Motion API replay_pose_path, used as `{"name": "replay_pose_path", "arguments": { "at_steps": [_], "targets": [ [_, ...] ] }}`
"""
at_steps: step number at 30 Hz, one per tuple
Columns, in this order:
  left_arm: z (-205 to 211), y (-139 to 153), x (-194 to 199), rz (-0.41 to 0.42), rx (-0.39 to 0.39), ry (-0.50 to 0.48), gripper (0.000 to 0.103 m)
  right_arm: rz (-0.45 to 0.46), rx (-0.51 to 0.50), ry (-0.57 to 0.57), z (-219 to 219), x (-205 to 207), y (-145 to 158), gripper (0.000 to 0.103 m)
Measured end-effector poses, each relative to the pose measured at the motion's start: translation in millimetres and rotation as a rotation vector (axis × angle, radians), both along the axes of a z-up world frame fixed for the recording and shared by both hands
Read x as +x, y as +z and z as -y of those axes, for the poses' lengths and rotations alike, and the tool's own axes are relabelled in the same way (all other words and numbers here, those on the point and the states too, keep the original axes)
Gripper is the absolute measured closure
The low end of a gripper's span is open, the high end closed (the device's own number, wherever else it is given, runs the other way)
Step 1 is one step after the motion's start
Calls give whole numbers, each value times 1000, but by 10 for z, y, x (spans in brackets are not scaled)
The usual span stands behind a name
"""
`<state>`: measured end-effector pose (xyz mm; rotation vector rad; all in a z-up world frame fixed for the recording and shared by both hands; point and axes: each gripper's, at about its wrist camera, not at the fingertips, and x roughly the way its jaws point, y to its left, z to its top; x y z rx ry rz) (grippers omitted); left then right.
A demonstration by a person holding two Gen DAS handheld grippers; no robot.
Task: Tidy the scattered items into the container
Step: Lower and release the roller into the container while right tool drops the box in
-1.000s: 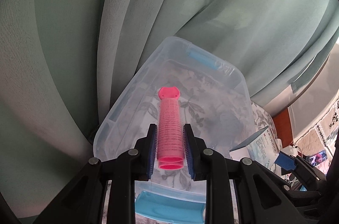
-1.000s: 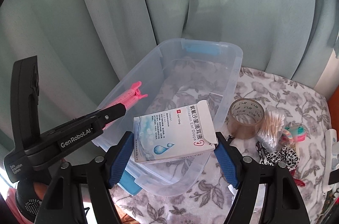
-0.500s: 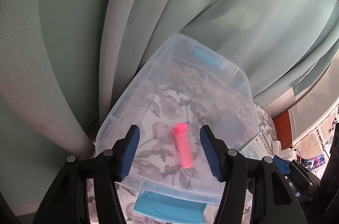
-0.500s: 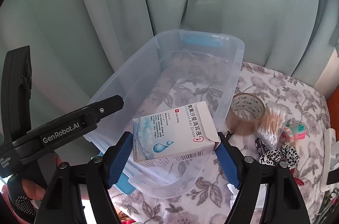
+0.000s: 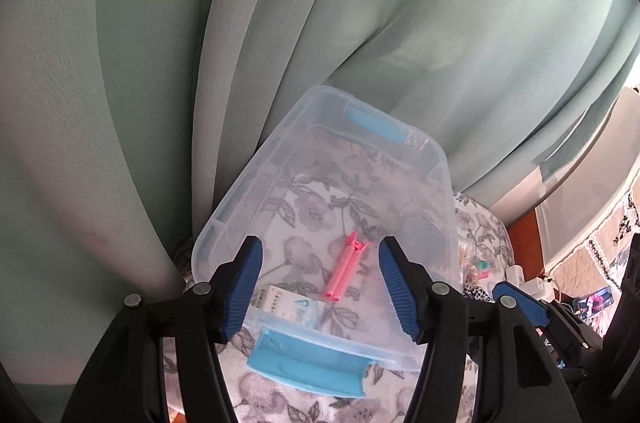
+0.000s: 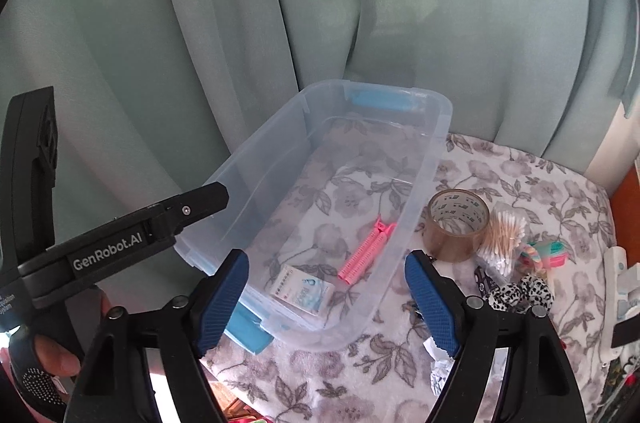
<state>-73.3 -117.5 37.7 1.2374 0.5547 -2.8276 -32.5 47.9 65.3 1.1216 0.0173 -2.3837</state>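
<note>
Left wrist view: the left gripper [image 5: 320, 283] hangs with jaws wide and empty above the clear storage bin [image 5: 436, 159], where a pink hair roller [image 5: 346, 267] lies beside a small medicine box [image 5: 290, 307] at the near end.

Right wrist view: the right gripper [image 6: 326, 299] is also spread wide, empty. Beside the bin's right wall on the floral cloth [image 6: 520, 179] stand a tape roll [image 6: 458, 225] and a cotton swab pack [image 6: 504, 237]. The tape looks stiff and light; pinching across its wall should hold.

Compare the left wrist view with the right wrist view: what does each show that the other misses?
Only the left wrist view shows the open left gripper head-on. Only the right wrist view clearly shows the brown packing-tape roll, bundle of cotton swabs and open right gripper. Both show the clear plastic storage bin with blue handles holding the pink ribbed hair roller and white-and-blue medicine box.
</note>
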Motion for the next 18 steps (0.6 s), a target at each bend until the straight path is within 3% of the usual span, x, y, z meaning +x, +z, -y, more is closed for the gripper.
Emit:
{"name": "replay_pose_path", "arguments": {
  "at_steps": [18],
  "targets": [
    [-904,381,423,-72,-105,-115,34,-75,-129,-191,-1143,541,266,20]
  ]
}}
